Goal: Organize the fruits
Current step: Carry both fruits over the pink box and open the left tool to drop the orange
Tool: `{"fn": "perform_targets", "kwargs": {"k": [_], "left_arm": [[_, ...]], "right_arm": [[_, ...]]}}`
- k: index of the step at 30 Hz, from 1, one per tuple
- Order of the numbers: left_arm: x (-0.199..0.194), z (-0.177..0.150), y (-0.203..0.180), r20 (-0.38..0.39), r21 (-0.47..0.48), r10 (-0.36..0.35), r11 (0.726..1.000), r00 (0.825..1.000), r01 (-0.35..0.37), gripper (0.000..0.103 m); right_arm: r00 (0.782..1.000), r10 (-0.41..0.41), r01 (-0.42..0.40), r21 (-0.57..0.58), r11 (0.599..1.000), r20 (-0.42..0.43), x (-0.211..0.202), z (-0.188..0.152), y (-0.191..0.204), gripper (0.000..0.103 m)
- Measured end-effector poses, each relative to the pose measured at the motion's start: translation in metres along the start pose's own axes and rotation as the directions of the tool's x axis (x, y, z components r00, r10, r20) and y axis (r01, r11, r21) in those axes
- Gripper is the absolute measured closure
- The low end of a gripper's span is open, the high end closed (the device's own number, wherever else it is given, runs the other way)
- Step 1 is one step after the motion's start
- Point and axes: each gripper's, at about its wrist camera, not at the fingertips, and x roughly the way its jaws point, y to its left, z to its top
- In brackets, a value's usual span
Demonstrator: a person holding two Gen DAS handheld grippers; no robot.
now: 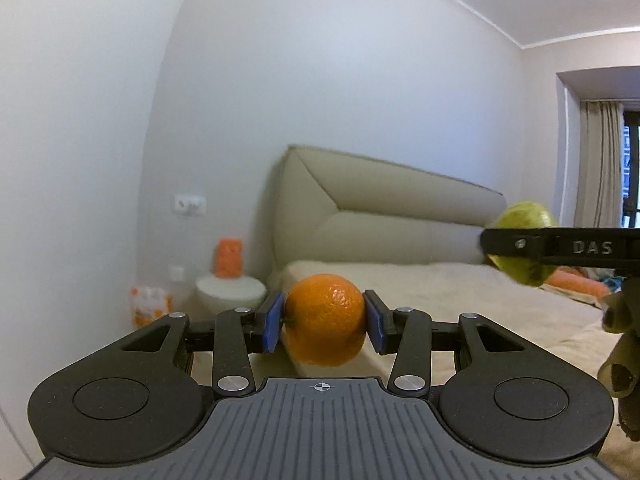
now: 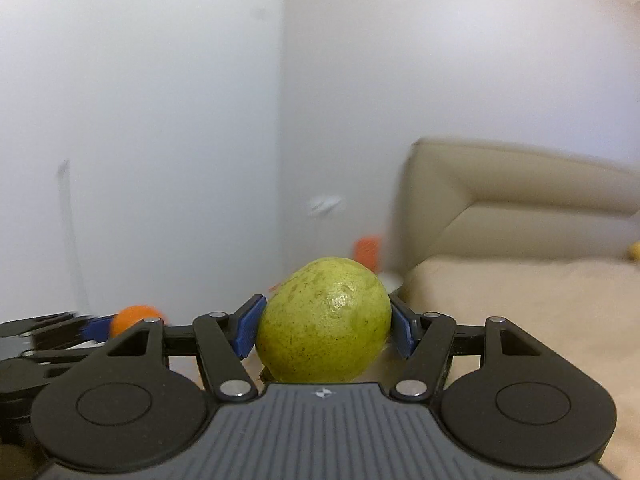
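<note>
Two grippers are in view, each clamped on one fruit and raised clear of the bed (image 1: 500,300). The left gripper (image 1: 324,322) holds an orange (image 1: 325,319) between its blue pads (image 1: 273,322); both pads press against the sides of the fruit, which sits centred in the jaws with its stem end toward the left pad. The right gripper (image 2: 324,326) holds a yellow-green guava (image 2: 324,322), speckled brown, with the pads (image 2: 249,330) seated on its left and right flanks and the jaws spread to a medium width around it. In the left wrist view the right gripper enters from the right edge as a black finger marked "DAS", with the guava (image 1: 524,220) visible behind it. In the right wrist view the left gripper and orange (image 2: 134,318) appear blurred at the lower left. Behind both stand white walls, a beige padded headboard (image 1: 380,208), a round white side table (image 1: 230,292) carrying an orange object (image 1: 229,258), and a curtained window (image 1: 604,160) at the right.
</note>
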Motion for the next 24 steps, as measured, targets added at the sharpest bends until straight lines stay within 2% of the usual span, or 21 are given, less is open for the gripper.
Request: {"fn": "perform_targets", "kwargs": {"k": [3,5,8,11,13,17,19,21,22,24], "left_arm": [[0.032,-0.015,-0.014,-0.112,-0.002,-0.055,0.999,0.992,0.055,0.055],[0.051,-0.037,-0.027,-0.210,0.024,-0.093,0.995,0.973,0.101,0.055],[0.080,-0.079,-0.047,-0.370,0.045,-0.135,0.986,0.919,0.163,0.055],[0.100,-0.119,-0.068,-0.485,0.143,-0.113,0.968,0.867,0.205,0.055],[0.109,-0.140,-0.082,-0.537,0.197,-0.092,0.953,0.839,0.230,0.055],[0.124,-0.169,-0.092,-0.630,0.187,-0.100,0.943,0.770,0.276,0.055],[0.123,-0.181,-0.102,-0.673,0.240,-0.056,0.927,0.737,0.290,0.054],[0.127,-0.190,-0.104,-0.697,0.278,-0.016,0.915,0.717,0.292,0.054],[0.128,-0.193,-0.106,-0.709,0.276,-0.015,0.914,0.705,0.297,0.055],[0.130,-0.195,-0.102,-0.718,0.241,-0.037,0.924,0.695,0.298,0.056]], "right_arm": [[0.998,-0.055,0.056,0.036,0.998,-0.010,0.007,0.000,-0.024,0.038],[0.997,-0.067,0.070,0.081,0.994,-0.045,0.014,-0.014,-0.040,0.038],[0.989,-0.071,0.086,0.114,0.990,-0.127,0.030,-0.040,-0.052,0.038],[0.982,-0.072,0.094,0.117,0.989,-0.177,0.041,-0.067,-0.059,0.038],[0.978,-0.061,0.089,0.131,0.987,-0.202,0.047,-0.079,-0.062,0.039],[0.968,-0.040,0.078,0.143,0.987,-0.249,0.056,-0.099,-0.070,0.039],[0.964,-0.044,0.080,0.128,0.989,-0.262,0.058,-0.107,-0.071,0.039],[0.962,-0.044,0.078,0.114,0.990,-0.271,0.060,-0.111,-0.072,0.039],[0.961,-0.043,0.075,0.109,0.991,-0.274,0.063,-0.112,-0.071,0.039],[0.957,-0.043,0.077,0.109,0.991,-0.288,0.067,-0.116,-0.073,0.039]]}}
